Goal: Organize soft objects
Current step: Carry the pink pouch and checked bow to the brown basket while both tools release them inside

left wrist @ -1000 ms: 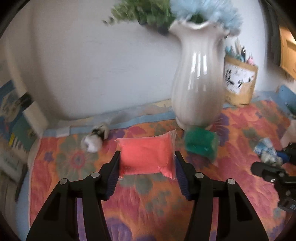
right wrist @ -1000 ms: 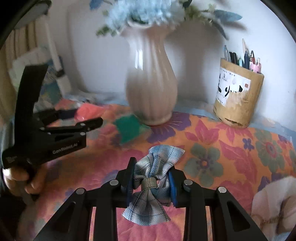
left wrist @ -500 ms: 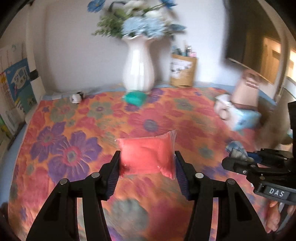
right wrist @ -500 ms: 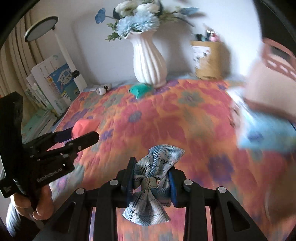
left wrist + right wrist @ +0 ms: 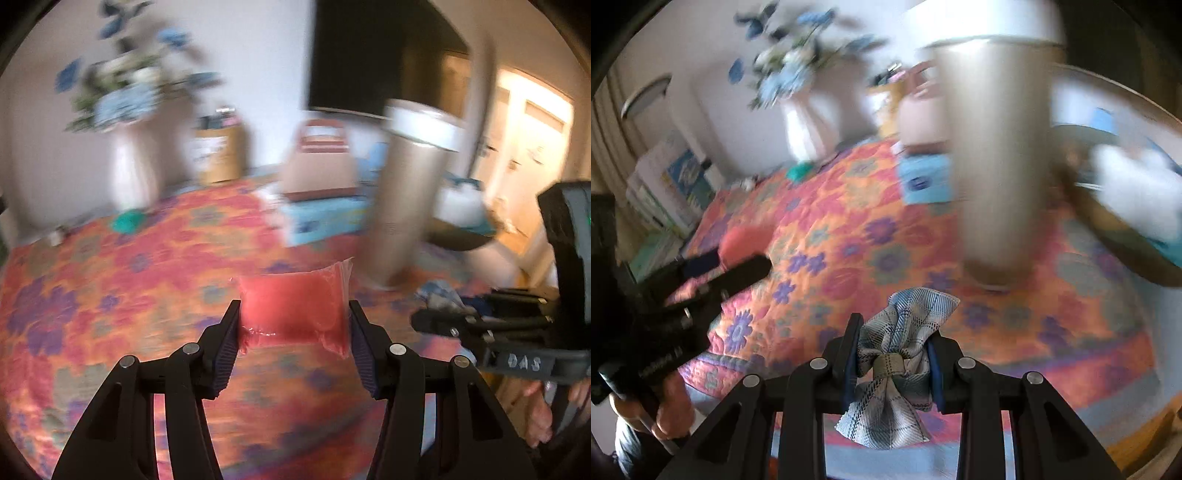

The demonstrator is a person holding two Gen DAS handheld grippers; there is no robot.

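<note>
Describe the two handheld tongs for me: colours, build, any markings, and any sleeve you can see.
Both are matte black plastic. The left tongs have angular linkage arms with round silver pins and ribbed purplish-blue pads. The right tongs match, with darker blue pads. Seen from the left camera, the right unit's body bears pale lettering and a small green light. A grey-blue sleeve shows at the left hand. No cables visible.

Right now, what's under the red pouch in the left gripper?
Only the floral quilt shows below the red pouch, which the left gripper holds above it. The patch directly beneath is hidden by the pouch.
</note>
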